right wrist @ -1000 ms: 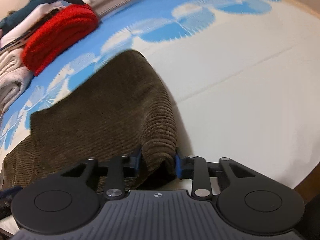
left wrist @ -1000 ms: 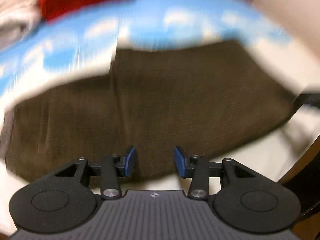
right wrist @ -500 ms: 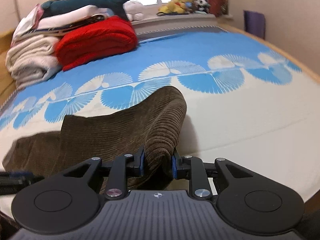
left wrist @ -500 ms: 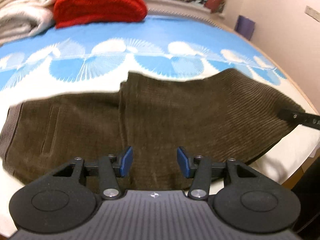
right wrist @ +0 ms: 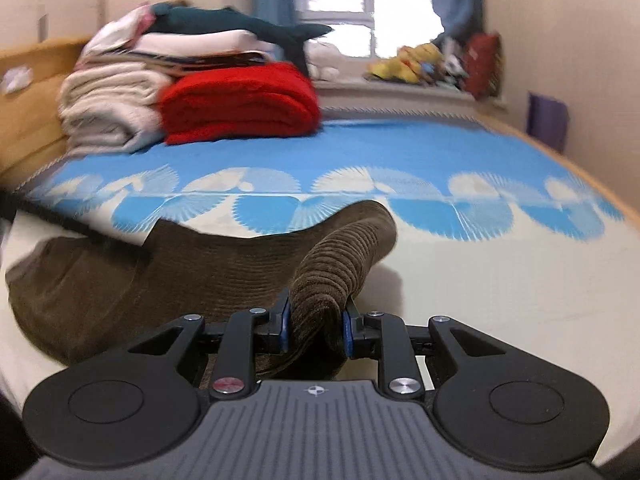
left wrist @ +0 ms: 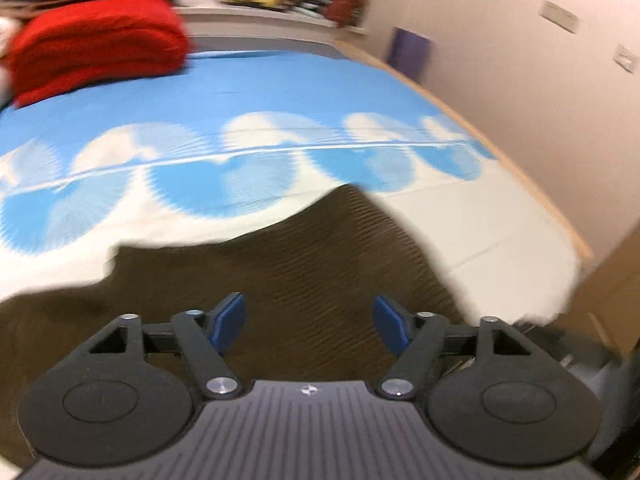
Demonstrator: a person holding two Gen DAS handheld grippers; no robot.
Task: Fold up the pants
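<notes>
Brown corduroy pants lie across the near part of a bed with a blue and white fan-patterned cover. My left gripper hovers above the cloth, its jaws opening wide with nothing between the blue pads. In the right wrist view the pants stretch off to the left, and their near end rises in a thick roll into my right gripper. That gripper is shut on the bunched corduroy and holds it lifted off the cover.
A folded red blanket and a stack of pale blankets sit at the far left of the bed. Soft toys line the window sill. A wall runs along the bed's right side, and a wooden bed edge shows there.
My left gripper has risen and tipped up over the pants while its jaws spread wider. The right gripper, still clamped on the cloth, has lifted and rolled level, raising the pants' end.
</notes>
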